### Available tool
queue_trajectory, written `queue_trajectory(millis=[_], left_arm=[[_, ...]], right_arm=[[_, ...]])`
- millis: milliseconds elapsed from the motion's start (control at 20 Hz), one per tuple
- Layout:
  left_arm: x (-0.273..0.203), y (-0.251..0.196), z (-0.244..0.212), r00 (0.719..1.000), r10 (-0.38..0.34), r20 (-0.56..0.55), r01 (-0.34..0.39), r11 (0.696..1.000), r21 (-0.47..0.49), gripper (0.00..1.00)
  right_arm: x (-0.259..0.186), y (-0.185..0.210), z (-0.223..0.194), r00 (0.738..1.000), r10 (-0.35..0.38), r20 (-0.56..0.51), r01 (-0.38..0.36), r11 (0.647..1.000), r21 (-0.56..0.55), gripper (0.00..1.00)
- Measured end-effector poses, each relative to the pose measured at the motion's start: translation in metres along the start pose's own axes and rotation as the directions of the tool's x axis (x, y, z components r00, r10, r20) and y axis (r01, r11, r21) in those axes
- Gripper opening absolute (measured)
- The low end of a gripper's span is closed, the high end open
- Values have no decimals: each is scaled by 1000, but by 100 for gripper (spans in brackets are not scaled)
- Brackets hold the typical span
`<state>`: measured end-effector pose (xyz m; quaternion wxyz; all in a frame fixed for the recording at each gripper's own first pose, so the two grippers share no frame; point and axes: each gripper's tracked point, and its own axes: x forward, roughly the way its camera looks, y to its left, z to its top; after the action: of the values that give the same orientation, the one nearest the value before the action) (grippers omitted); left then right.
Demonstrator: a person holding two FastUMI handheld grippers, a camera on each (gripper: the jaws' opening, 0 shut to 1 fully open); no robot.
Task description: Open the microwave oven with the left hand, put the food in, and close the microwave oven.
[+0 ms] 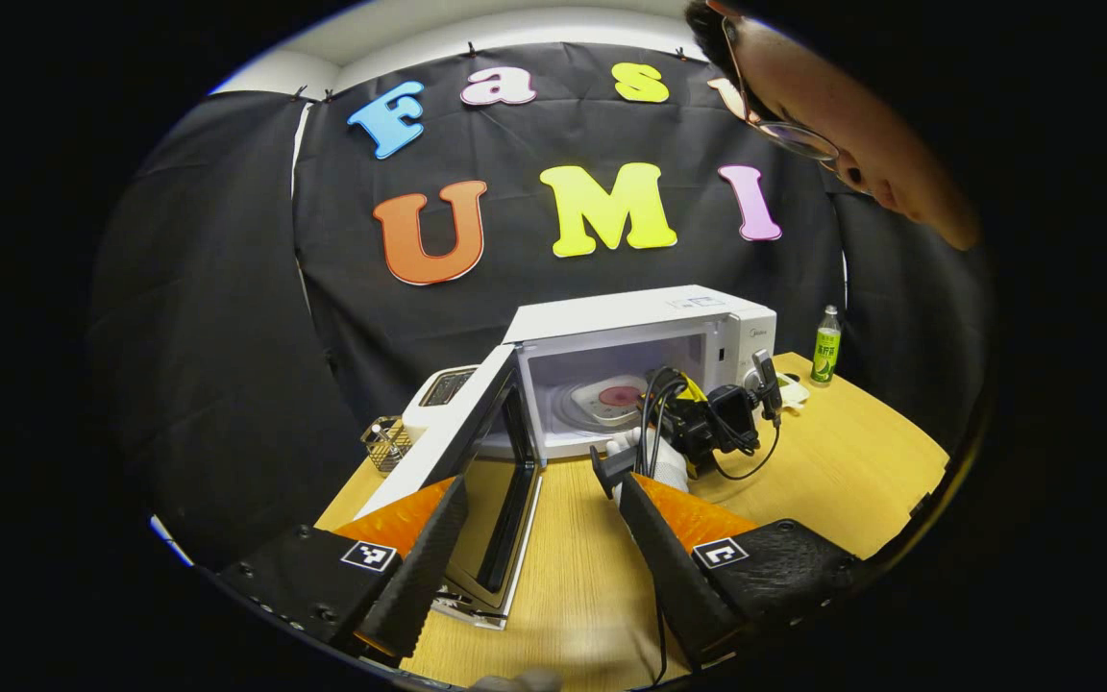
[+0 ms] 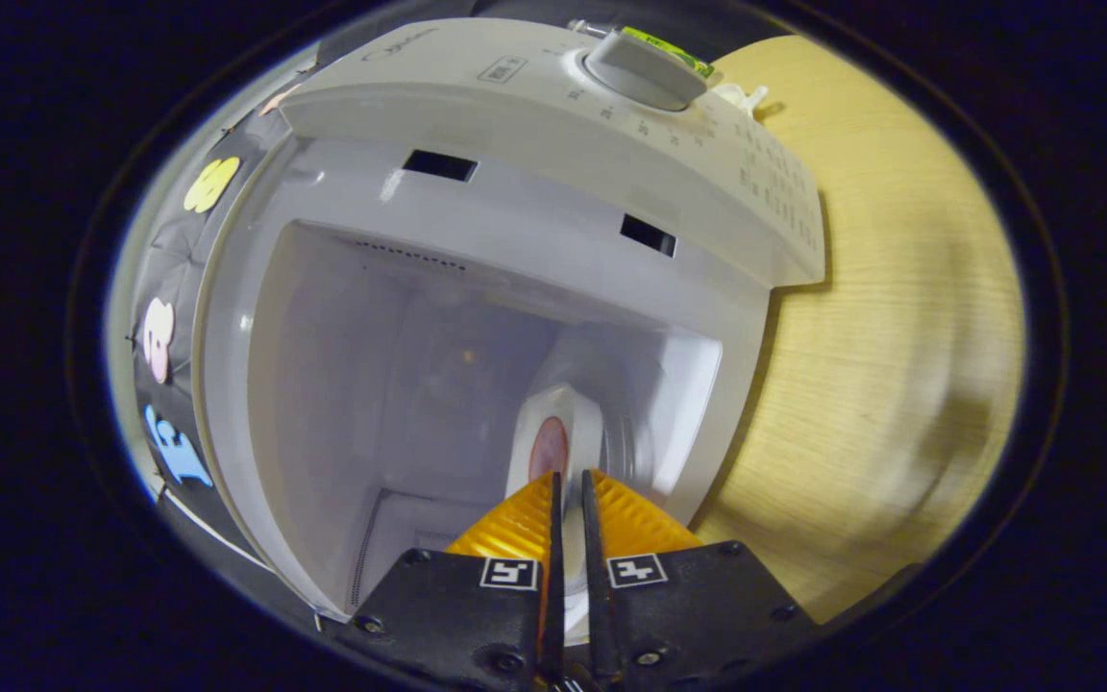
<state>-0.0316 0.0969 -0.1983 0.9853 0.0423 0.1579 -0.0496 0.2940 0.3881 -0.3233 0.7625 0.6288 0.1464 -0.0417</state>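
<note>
The microwave oven (image 1: 645, 332) is seen on the wooden surface (image 1: 832, 461) with its door (image 1: 477, 432) swung wide. A white plate of food (image 1: 616, 396) lies inside the cavity. The left gripper (image 1: 539, 519) is held with fingers apart; the right gripper (image 2: 568, 500), fingers nearly together, is clamped on the plate's rim.

Microwave (image 1: 630, 327) mouth open, door (image 1: 477, 452) swung out to its left blocking that side, right tongs (image 1: 611, 471) and gloved hand (image 1: 654, 461) crowding the mouth's front, bare bench (image 1: 851, 461) right of the microwave, bottle (image 1: 826, 344) at its far right corner.
</note>
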Motion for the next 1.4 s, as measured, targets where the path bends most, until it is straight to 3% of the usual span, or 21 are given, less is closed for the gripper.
queue_trajectory(millis=[50,100,200,250,300,350,400,500,550,600,900,1000,1050,1100,1150,1200,1250,1350,1400], left_arm=[[0,2,1,1000,3,5,-3,1000,5,96],[0,4,5,1000,5,14,-5,1000,5,96],[-1,6,11,1000,8,23,-8,1000,-5,96],[-1,7,16,1000,7,28,-7,1000,-10,96],[-3,7,22,999,5,36,-4,1000,-11,96],[-5,10,31,999,8,51,-7,1000,-8,96],[-8,12,37,998,10,64,-9,1000,-6,96],[-13,19,49,997,18,76,-18,1000,-5,96],[-17,23,56,996,18,83,-16,1000,-22,96],[-23,32,63,995,27,91,-24,999,-36,96],[-48,88,82,982,117,151,-117,993,-4,96],[-52,106,81,976,145,162,-145,989,-15,96],[-53,116,77,972,166,164,-166,986,-18,96],[-53,127,75,967,192,165,-192,981,-17,96],[-55,137,71,961,215,175,-215,976,-18,89],[-53,144,67,957,230,176,-229,973,-24,95],[-51,150,63,954,244,176,-242,970,-30,92],[-44,164,49,950,276,150,-271,961,-49,81],[-43,168,42,950,276,146,-270,961,-55,75]], right_arm=[[-10,5,6,1000,12,12,-11,999,-34,15],[-18,12,12,999,25,26,-23,996,-80,27],[-43,27,25,997,61,40,-52,981,-188,62],[-57,35,33,995,81,59,-63,964,-260,58],[-70,42,43,992,103,73,-69,925,-373,74],[-84,44,50,991,106,77,-55,870,-489,82],[-97,51,56,991,124,54,-69,806,-588,76],[-124,60,61,991,134,-26,-113,702,-703,94],[-138,60,72,992,116,-43,-110,665,-739,91],[-151,64,87,991,127,-41,-112,624,-773,100],[-242,91,185,989,145,-21,-75,378,-923,100],[-271,92,221,992,128,17,-25,323,-946,100],[-284,94,232,992,119,34,-5,313,-950,100],[-297,95,244,993,108,50,14,308,-951,91],[-312,100,253,992,108,63,27,314,-949,91],[-326,105,260,991,114,70,31,317,-948,100],[-338,111,265,990,124,72,30,312,-950,92],[-356,115,274,990,122,74,36,291,-956,91],[-364,120,280,988,132,85,43,297,-954,91]])
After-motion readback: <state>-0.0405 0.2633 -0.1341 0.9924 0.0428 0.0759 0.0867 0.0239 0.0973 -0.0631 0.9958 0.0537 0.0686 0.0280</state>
